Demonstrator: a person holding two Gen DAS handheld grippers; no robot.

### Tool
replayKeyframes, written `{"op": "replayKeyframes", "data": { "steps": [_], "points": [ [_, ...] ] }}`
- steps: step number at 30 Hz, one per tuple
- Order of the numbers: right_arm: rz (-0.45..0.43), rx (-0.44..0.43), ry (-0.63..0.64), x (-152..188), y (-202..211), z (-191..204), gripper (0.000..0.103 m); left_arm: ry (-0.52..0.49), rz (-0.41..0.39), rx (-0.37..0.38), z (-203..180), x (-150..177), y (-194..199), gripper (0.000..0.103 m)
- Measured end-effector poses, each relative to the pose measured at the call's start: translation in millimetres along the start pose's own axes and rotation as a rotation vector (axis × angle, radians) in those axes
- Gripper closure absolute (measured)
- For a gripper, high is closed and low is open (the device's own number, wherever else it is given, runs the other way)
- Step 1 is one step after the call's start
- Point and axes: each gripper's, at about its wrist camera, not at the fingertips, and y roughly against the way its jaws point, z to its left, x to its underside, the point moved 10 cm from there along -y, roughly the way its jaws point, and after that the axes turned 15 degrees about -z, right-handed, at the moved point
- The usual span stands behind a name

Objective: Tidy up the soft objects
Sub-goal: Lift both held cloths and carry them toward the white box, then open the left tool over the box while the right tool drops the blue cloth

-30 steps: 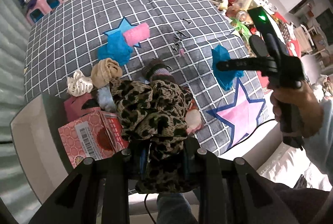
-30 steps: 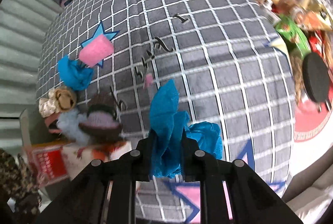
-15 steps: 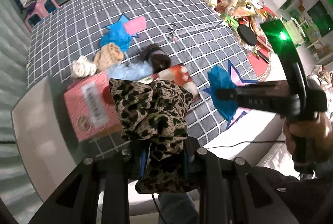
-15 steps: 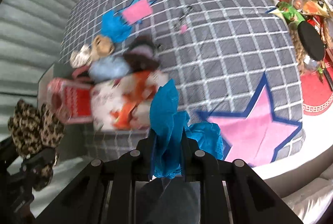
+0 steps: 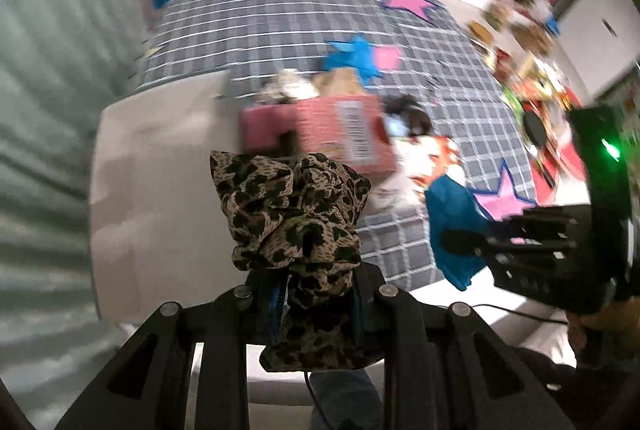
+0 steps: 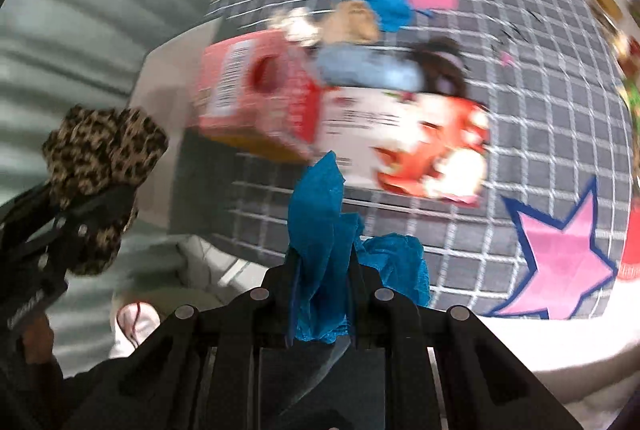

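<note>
L gripper point(image 5: 316, 294) jaws pinch leopard-print scrunchie point(image 5: 296, 214), bulging toward 12 o'clock; R gripper point(image 6: 322, 290) jaws clamp blue cloth point(image 6: 320, 230) (spilling toward 3 o'clock).

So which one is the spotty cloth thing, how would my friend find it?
Start at the big grey checked blanket with pink stars, then look near its edge, where two black grippers hang. The leopard-print scrunchie is pinched in the left gripper. It's brown with black spots; the cloth in the right gripper is plain blue.
</note>
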Motion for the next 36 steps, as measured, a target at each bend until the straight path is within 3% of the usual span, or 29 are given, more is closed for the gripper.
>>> {"op": "replayKeyframes", "data": {
  "steps": [9,15,23,36],
  "points": [
    [0.000,-0.083,0.198,-35,-6,80,0.084,0.205,-0.028,-0.185,99,18,7,0.075],
    [0.002,-0.140,0.266,-58,-24,131,0.084,0.310,-0.012,-0.252,143,38,5,0.075],
    [0.055,-0.178,0.344,-61,-61,178,0.084,0.365,0.009,-0.310,168,53,0,0.075],
    [0.127,-0.160,0.363,-61,-92,186,0.084,0.382,0.039,-0.323,181,61,-15,0.075]
  ]
}}
